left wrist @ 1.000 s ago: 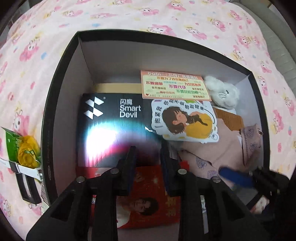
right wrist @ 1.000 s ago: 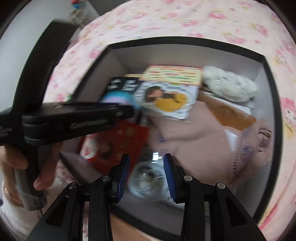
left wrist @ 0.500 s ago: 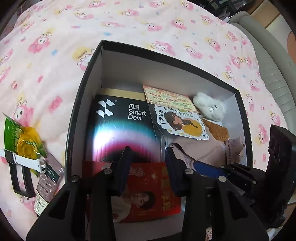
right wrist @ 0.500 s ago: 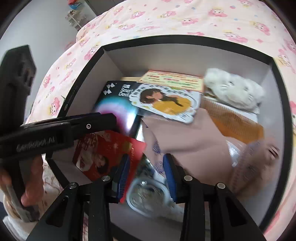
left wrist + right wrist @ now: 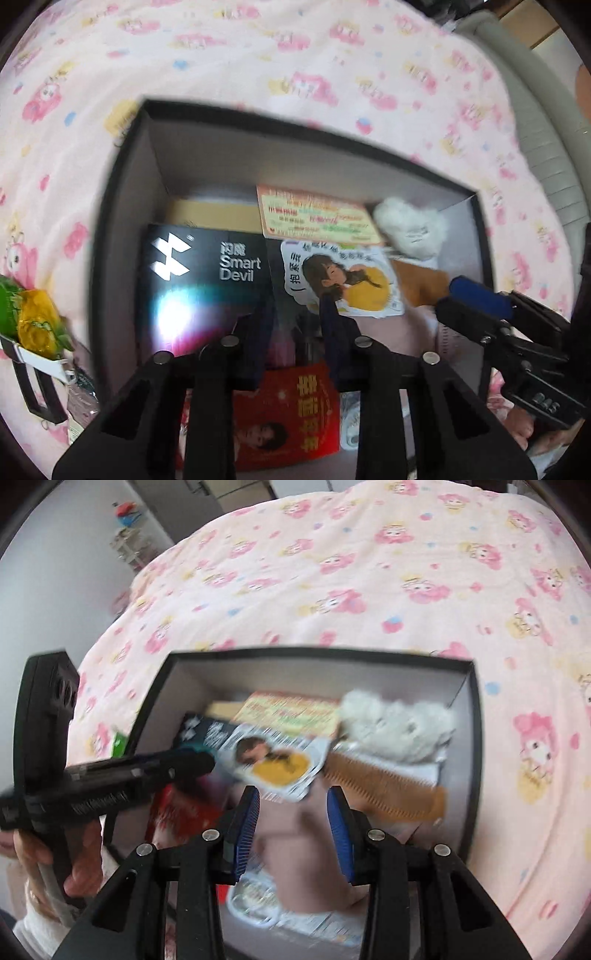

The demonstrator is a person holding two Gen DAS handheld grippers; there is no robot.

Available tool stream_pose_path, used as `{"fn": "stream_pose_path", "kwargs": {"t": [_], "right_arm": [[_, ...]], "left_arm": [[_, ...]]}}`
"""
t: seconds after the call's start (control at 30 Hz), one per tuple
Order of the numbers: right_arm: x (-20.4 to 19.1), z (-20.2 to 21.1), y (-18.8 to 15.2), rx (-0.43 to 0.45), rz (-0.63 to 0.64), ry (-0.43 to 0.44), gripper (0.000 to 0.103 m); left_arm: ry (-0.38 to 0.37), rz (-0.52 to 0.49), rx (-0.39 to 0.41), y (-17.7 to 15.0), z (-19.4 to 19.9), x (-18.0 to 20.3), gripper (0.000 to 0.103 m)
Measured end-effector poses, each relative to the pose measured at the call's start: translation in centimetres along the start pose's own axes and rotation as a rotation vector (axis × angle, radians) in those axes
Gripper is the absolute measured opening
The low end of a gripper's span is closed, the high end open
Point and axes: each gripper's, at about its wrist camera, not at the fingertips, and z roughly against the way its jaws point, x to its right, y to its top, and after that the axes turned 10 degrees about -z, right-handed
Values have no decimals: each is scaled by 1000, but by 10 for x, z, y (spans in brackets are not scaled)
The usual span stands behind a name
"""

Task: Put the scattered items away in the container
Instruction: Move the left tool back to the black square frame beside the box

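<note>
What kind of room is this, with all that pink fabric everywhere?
Most likely a bedroom. The black box of odds and ends sits on a bed covered by a pink cartoon-print quilt, and a small cluttered shelf stands against the wall behind.

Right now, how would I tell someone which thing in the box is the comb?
Look inside the black box on the pink bedspread, toward its right wall. Just in front of the white plush toy lies the comb, the only flat orange-brown piece with a row of fine teeth.
</note>
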Motion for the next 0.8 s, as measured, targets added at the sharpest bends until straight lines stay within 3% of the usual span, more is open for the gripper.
{"fn": "stream_pose_path", "kwargs": {"t": [0.07,0.13,0.2,0.3,0.53,0.8], "right_arm": [[2,-11,-2,-19,-20,20,34],[7,-20,-6,-65,-46,58,34],[9,-29,-13,-83,-51,41,34],[6,-8,-20,-15,-37,-2,34],[-24,49,-47,174,5,-46,34],[-62,108,-96,284,72,-59,34]], "left_arm": [[-8,3,-15,-1,-10,1,24],[-12,-2,9,-4,-7,2,24],[-43,5,39,-9,2,2,24],[-45,-40,104,-23,28,15,26],[-11,-169,285,-62,97,61,44],[4,-202,341,-107,147,82,45]]}}
